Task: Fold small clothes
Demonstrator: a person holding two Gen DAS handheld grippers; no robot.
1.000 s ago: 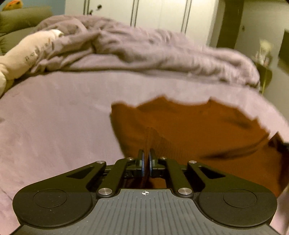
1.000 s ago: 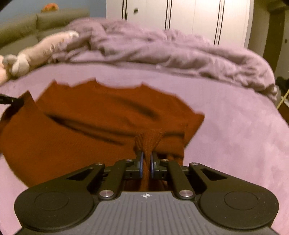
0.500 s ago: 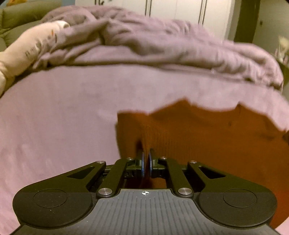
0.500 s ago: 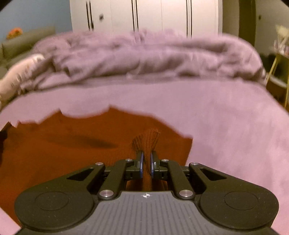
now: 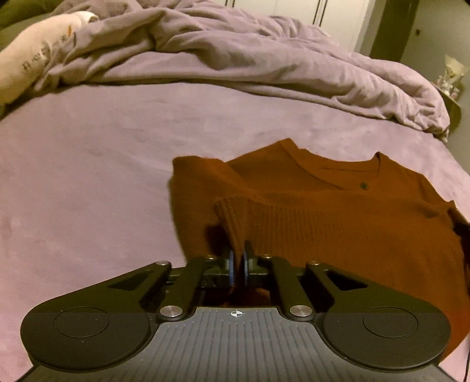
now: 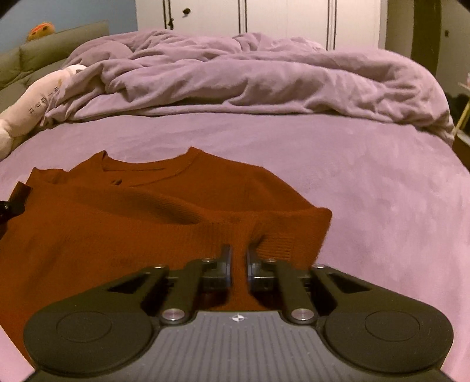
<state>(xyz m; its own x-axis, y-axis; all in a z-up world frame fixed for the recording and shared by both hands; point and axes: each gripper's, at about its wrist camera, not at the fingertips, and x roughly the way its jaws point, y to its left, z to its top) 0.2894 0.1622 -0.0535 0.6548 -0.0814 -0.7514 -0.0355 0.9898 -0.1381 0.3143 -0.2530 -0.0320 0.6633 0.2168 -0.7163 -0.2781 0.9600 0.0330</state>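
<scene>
You are holding both grippers low over the bed, each pointing forward along the mattress toward the rumpled duvet (image 6: 249, 79). Your left gripper (image 5: 238, 252) is keeping its fingers pressed together on the ribbed hem of the rust-orange sweater (image 5: 337, 211), pinching its left corner. Your right gripper (image 6: 238, 252) is showing a small gap between its fingers, with a ridge of the hem sitting between them; whether the pads are actually gripping the knit is not clear.

The sweater is lying on the purple bedsheet (image 6: 367, 182), folded over so the ribbed hem is running across the body, close under the neckline. Its collar is pointing away from you toward the duvet, and its long axis is stretching side to side between your two grippers. A small dark button is showing just below the neckline.

Beyond the sweater, a strip of bare sheet is separating it from the duvet. A pale plush toy (image 5: 38, 61) is lying at the far left, and white wardrobe doors (image 6: 264, 20) are standing behind the bed.
</scene>
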